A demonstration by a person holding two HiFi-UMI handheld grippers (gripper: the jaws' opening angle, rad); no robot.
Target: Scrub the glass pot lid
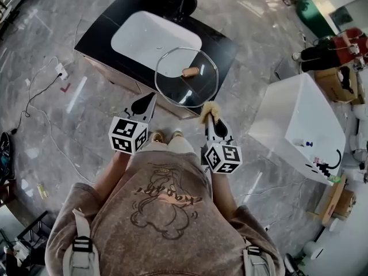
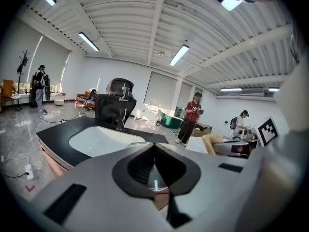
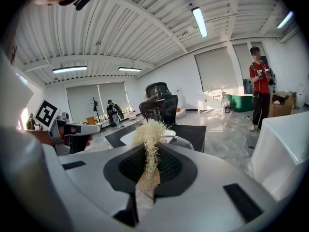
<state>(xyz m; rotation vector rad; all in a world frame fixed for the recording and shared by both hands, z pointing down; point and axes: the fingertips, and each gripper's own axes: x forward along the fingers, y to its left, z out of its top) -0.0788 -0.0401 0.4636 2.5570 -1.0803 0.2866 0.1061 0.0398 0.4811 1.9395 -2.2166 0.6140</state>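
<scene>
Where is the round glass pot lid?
Head view: the glass pot lid lies on the black table's near right corner, beside the white basin, ahead of the right gripper.

The scene is viewed steeply from above in the head view, with the black surface [image 1: 103, 36] at the upper centre of the frame. Each gripper view is taken low, just behind its own fingers [image 2: 137, 170], roughly level, towards that surface and the office chair [image 2: 116, 103], both shared by all three views.

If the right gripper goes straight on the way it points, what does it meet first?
Probably the near rim of the glass pot lid, met first by the scrubber that the right gripper holds; depth is unclear.
</scene>
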